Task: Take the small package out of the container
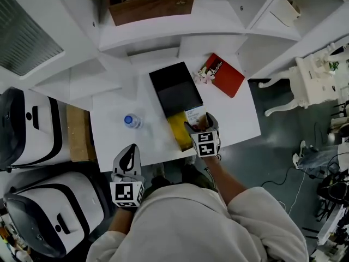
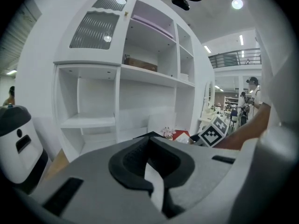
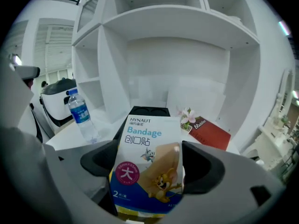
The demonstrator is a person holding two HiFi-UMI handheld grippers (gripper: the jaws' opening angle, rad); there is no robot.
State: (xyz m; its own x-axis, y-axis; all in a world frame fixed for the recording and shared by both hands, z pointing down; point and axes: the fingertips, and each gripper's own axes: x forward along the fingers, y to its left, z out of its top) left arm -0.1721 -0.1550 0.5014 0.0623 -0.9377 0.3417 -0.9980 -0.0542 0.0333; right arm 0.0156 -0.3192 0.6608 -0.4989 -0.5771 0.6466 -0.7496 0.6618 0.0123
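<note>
A long black container (image 1: 175,89) lies open on the white table (image 1: 117,135), with a yellow part (image 1: 179,131) at its near end. My right gripper (image 1: 197,125) hangs over that near end, shut on the small package (image 1: 194,115). In the right gripper view the package (image 3: 148,162) is a white and blue bandage pack with a cartoon print, held upright between the jaws (image 3: 148,181), with the container (image 3: 149,111) behind it. My left gripper (image 1: 128,154) is at the table's front edge, shut with nothing in it (image 2: 152,171).
A water bottle (image 1: 132,121) stands left of the container. A red booklet (image 1: 224,74) and a small flower (image 1: 206,74) lie at the back right. White shelves with a brown box (image 1: 150,1) rise behind. White machines (image 1: 32,124) and a wooden board (image 1: 79,132) sit at the left.
</note>
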